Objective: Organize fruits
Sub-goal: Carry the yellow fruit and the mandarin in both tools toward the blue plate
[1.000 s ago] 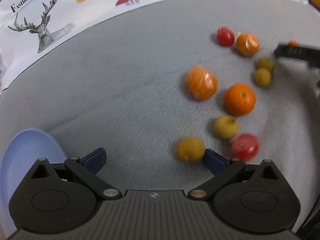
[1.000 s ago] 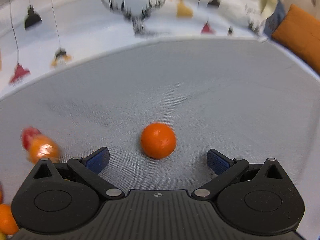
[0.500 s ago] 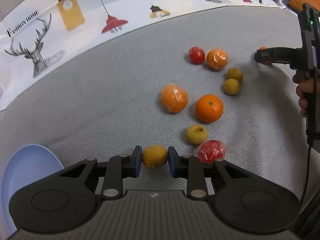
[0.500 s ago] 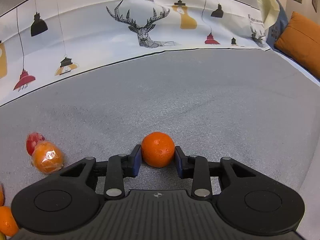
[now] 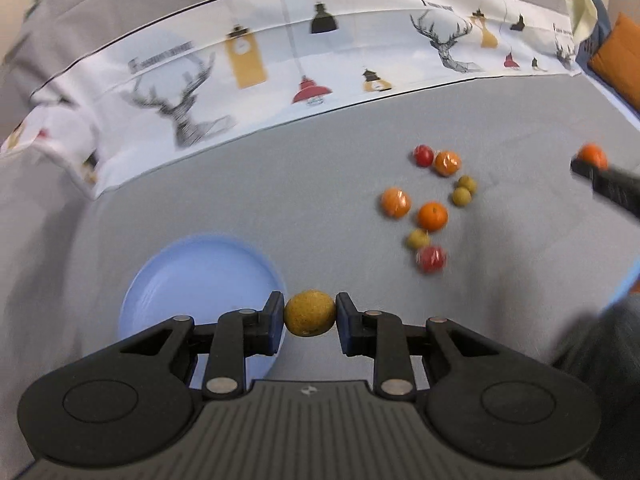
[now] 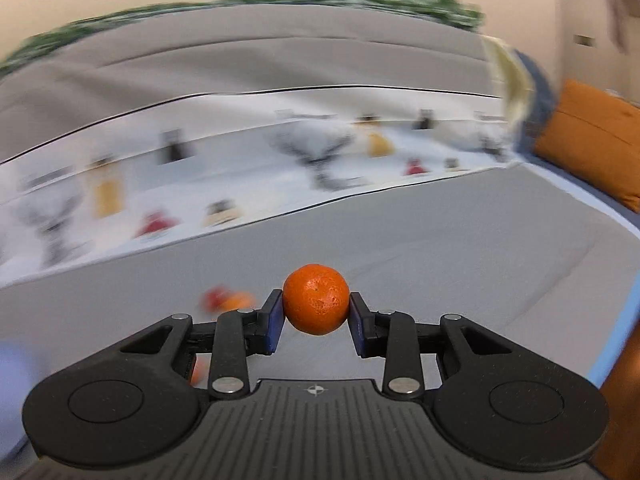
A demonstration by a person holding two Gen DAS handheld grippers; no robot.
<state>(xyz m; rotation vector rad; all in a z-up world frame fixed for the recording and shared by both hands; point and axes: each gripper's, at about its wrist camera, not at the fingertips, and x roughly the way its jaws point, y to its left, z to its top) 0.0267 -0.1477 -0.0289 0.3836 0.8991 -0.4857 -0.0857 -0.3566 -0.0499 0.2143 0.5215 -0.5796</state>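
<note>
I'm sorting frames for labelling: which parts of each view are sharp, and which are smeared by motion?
Left wrist view: the claw and its yellow-brown fruit are crisp; the loose fruit pile and printed cloth are mildly blurred.
Right wrist view: the claw and its orange are sharp; the background is heavily smeared, and fisheye bending curves the cloth edge.

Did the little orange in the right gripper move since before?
Yes. The orange, clamped in the right gripper, has gone up off the grey cloth; earlier it sat on the cloth, and now the printed backdrop appears lower behind it.
</note>
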